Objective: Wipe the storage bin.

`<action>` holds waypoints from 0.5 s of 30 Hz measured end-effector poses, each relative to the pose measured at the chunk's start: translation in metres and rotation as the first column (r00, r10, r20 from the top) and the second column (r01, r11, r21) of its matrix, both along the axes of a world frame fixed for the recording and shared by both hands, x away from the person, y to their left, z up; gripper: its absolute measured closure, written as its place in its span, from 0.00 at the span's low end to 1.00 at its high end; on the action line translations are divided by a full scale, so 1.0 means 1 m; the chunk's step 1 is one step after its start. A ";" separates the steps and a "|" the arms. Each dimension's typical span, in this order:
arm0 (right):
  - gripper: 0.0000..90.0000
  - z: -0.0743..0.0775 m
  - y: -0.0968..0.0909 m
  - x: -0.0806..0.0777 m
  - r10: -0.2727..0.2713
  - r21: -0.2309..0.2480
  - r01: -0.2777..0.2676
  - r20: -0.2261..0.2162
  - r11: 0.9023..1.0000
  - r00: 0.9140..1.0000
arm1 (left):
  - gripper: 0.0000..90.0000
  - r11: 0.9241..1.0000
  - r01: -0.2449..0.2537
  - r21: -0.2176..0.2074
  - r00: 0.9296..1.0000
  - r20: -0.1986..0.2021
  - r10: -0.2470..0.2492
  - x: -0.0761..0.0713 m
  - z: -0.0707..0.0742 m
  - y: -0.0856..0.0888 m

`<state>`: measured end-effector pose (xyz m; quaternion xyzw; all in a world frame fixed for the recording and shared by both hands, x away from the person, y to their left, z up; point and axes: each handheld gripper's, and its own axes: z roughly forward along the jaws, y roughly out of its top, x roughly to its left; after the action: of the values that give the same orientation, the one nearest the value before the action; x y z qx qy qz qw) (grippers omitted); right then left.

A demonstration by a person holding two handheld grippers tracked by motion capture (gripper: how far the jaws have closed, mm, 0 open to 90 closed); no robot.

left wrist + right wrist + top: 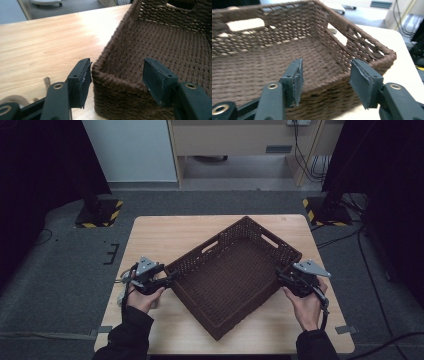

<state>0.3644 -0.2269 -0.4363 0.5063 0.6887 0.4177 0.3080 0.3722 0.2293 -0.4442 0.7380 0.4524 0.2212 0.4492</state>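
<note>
A dark brown woven basket (230, 270) lies empty and turned diagonally on the wooden table (165, 235). My left gripper (170, 277) is at its left corner. In the left gripper view the left gripper (117, 77) is open and straddles that corner of the basket (162, 37), with one pad just outside the wall and the other inside, apart from the weave. My right gripper (280, 276) is at the basket's right corner. In the right gripper view the right gripper (325, 80) stands open over the near wall of the basket (262, 62), and its pads do not press on it.
The basket has handle slots in its far walls (270, 239). Bare table (45, 42) lies left of the basket. Two stands with yellow-black bases (97, 212) (325, 210) are on the floor behind the table. Cables run on the floor at the right (370, 270).
</note>
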 end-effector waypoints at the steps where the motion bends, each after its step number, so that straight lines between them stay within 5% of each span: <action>1: 0.48 0.001 0.001 -0.002 0.007 0.011 -0.007 -0.001 1.000 1.000 | 0.43 1.000 -0.001 0.000 1.000 0.001 0.001 0.000 0.000 0.000; 12: 0.48 -0.007 0.004 0.000 0.013 0.015 -0.012 -0.025 1.000 1.000 | 0.44 1.000 0.016 -0.017 1.000 -0.022 -0.016 -0.008 0.004 0.001; 15: 0.50 -0.008 0.003 0.003 0.009 0.000 -0.009 -0.023 1.000 1.000 | 0.51 1.000 0.002 -0.016 1.000 0.001 -0.002 -0.004 0.007 0.004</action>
<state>0.3679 -0.2235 -0.4438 0.5081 0.6944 0.4132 0.2982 0.3678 0.2337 -0.4375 0.7348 0.4531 0.2173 0.4555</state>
